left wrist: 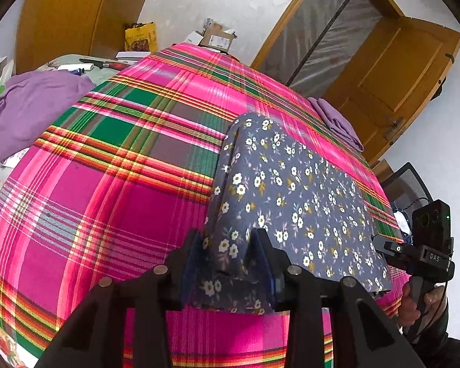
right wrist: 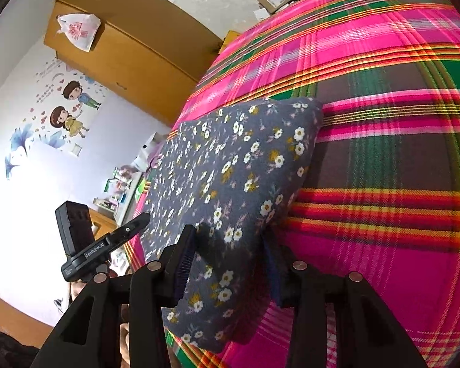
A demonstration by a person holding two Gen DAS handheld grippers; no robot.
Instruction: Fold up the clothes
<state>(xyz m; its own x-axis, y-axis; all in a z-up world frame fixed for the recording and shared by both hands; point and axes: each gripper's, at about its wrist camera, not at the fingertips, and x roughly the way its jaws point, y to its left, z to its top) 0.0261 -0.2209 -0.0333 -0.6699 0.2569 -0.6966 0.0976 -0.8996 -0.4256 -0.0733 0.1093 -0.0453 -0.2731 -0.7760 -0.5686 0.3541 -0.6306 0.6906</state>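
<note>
While folded, floral garment (left wrist: 294,196) lies between left gripper (left wrist: 230,245) fingers.

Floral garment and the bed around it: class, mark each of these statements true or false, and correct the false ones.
1. The floral garment lies on a plaid cover. True.
2. The floral garment is spread out flat in a single layer. False: it is folded into a compact block.
3. Cloth sits between the jaws of the left gripper. True: the near edge of the garment is there, with the jaws apart.
4. The right gripper is far from the garment. False: the garment's near end lies between its open jaws.
5. A folded purple cloth lies on the cover beyond the garment. True.
6. The wardrobe is white. False: it is brown wood.
</note>
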